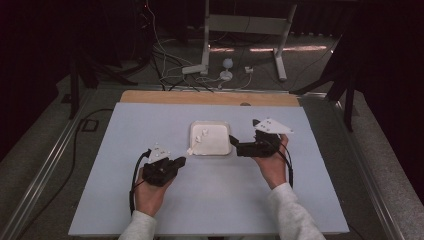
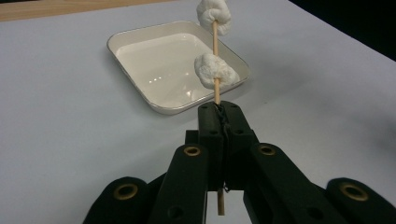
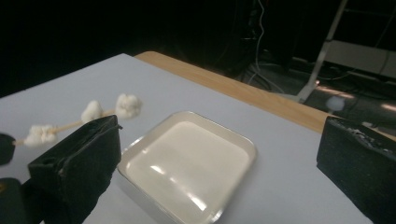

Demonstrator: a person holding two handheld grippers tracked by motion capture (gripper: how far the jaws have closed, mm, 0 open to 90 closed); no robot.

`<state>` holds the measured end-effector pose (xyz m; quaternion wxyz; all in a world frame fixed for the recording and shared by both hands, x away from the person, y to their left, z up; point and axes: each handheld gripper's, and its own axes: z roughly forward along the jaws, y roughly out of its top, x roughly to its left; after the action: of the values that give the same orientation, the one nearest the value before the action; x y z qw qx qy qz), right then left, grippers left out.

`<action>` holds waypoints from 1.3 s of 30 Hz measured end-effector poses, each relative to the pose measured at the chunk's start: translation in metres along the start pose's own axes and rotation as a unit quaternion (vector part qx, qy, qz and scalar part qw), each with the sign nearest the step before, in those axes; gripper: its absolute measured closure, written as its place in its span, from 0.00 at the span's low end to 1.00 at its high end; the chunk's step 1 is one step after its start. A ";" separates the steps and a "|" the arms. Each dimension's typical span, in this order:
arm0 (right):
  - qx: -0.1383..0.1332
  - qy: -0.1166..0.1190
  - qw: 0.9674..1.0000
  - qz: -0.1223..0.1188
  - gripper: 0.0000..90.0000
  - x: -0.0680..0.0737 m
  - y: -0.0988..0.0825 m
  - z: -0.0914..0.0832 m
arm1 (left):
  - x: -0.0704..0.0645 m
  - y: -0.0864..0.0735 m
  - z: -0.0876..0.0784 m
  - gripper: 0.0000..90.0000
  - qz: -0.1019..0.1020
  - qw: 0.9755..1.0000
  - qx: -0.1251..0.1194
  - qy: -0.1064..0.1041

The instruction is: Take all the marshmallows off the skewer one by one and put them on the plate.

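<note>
While the left gripper [image 2: 219, 116] clamps the skewer [image 2: 215, 88] with its marshmallows [image 2: 214, 70] over the dish [image 2: 140, 51] on the table [image 1: 150, 200], the right gripper [image 3: 210, 154] hovers wide open, empty. Best to keep the skewer steady, then pinch 1 marshmallow squarely.

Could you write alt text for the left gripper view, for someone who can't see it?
The left gripper's two black jaws are shut on a thin wooden skewer with two white fluffy lumps threaded on it. Behind it, a shallow square cream dish sits on a pale table.
</note>
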<state>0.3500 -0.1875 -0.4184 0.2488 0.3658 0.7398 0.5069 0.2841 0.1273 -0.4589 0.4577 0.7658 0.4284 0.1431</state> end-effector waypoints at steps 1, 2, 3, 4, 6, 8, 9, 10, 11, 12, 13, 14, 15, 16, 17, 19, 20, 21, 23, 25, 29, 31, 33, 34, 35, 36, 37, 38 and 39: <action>0.000 0.001 1.000 0.001 0.00 0.001 0.001 0.003 | 0.000 0.000 0.000 1.00 0.001 1.000 -0.001 -0.001; 0.000 0.003 1.000 0.001 0.00 0.003 0.002 0.006 | -0.001 0.001 0.000 1.00 0.001 1.000 -0.002 -0.002; 0.001 0.005 1.000 0.001 0.00 0.004 0.003 0.009 | -0.002 0.000 0.000 1.00 0.000 1.000 -0.003 -0.003; 0.004 0.007 1.000 0.002 0.01 0.006 0.004 0.011 | -0.003 0.000 0.000 1.00 0.002 1.000 -0.003 -0.004; 0.012 0.016 1.000 0.002 0.05 0.009 0.005 0.016 | -0.004 0.001 0.001 1.00 0.005 1.000 -0.002 -0.005; 0.016 0.018 1.000 -0.001 0.07 0.011 0.006 0.020 | -0.006 0.001 0.001 1.00 0.006 1.000 -0.001 -0.007; 0.018 0.017 1.000 -0.001 0.10 0.013 0.006 0.022 | -0.006 0.001 0.002 1.00 0.007 1.000 -0.001 -0.007; 0.018 0.015 1.000 -0.003 0.15 0.014 0.007 0.024 | -0.006 0.001 0.002 1.00 0.007 1.000 -0.001 -0.007; 0.019 0.011 1.000 -0.004 0.20 0.016 0.007 0.026 | -0.006 0.001 0.002 1.00 0.006 1.000 -0.001 -0.008; 0.021 0.004 1.000 -0.006 0.28 0.018 0.007 0.027 | -0.007 0.001 0.002 1.00 0.006 1.000 -0.001 -0.008; 0.021 0.003 1.000 -0.009 0.36 0.019 0.007 0.028 | -0.007 0.001 0.002 1.00 0.006 1.000 -0.001 -0.008; 0.020 0.009 1.000 -0.012 0.41 0.020 0.006 0.029 | -0.006 0.001 0.002 1.00 0.007 1.000 -0.001 -0.008; 0.020 0.015 1.000 -0.011 0.46 0.021 0.006 0.030 | -0.006 0.001 0.001 1.00 0.007 1.000 -0.002 -0.007; 0.021 0.022 0.999 -0.011 0.49 0.023 0.006 0.030 | -0.006 0.001 0.001 1.00 0.006 1.000 -0.003 -0.008; 0.025 0.027 0.999 -0.012 0.52 0.024 0.006 0.032 | -0.006 0.001 0.001 1.00 0.006 1.000 -0.003 -0.007; 0.031 0.040 0.999 -0.016 0.55 0.028 0.005 0.035 | -0.007 0.001 0.001 1.00 0.007 1.000 -0.003 -0.007; 0.034 0.046 0.998 -0.015 0.56 0.031 0.005 0.037 | -0.007 0.001 0.001 1.00 0.008 1.000 -0.003 -0.008; 0.038 0.052 0.998 -0.015 0.57 0.033 0.004 0.039 | -0.007 0.001 0.001 1.00 0.008 1.000 -0.003 -0.008; 0.046 0.061 0.997 -0.014 0.58 0.037 0.003 0.044 | -0.009 0.001 0.002 1.00 0.011 1.000 -0.003 -0.010; 0.050 0.064 0.997 -0.009 0.58 0.039 0.002 0.049 | -0.009 0.001 0.002 1.00 0.013 1.000 -0.003 -0.010; 0.061 0.079 0.995 0.014 0.62 0.037 0.001 0.056 | -0.009 0.002 0.001 1.00 0.015 1.000 -0.007 -0.014; 0.066 0.087 0.994 0.018 0.68 0.037 0.001 0.059 | -0.009 0.003 0.000 1.00 0.018 1.000 -0.006 -0.012; 0.067 0.092 0.993 0.017 0.76 0.039 0.000 0.060 | -0.009 0.002 0.000 1.00 0.019 1.000 -0.003 -0.012; 0.069 0.089 0.994 0.012 0.78 0.040 0.001 0.060 | -0.009 0.002 0.000 1.00 0.019 1.000 -0.003 -0.012; 0.071 0.089 0.993 0.012 0.80 0.041 0.001 0.061 | -0.008 0.002 0.000 1.00 0.019 1.000 -0.003 -0.012; 0.072 0.087 0.994 0.009 0.81 0.041 0.001 0.062 | -0.008 0.002 0.000 1.00 0.019 1.000 -0.003 -0.011; 0.074 0.083 0.994 0.005 0.82 0.042 0.001 0.062 | -0.008 0.003 0.000 1.00 0.017 1.000 -0.004 -0.012; 0.076 0.078 0.994 0.000 0.83 0.044 0.002 0.063 | -0.008 0.003 0.000 1.00 0.017 1.000 -0.004 -0.012; 0.077 0.072 0.994 -0.007 0.85 0.045 0.002 0.064 | -0.008 0.003 0.000 1.00 0.019 1.000 -0.003 -0.011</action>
<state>0.3699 -0.1152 -0.4398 0.1691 0.3415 0.7952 0.4716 0.2807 0.1200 -0.4550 0.4620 0.7739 0.4081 0.1450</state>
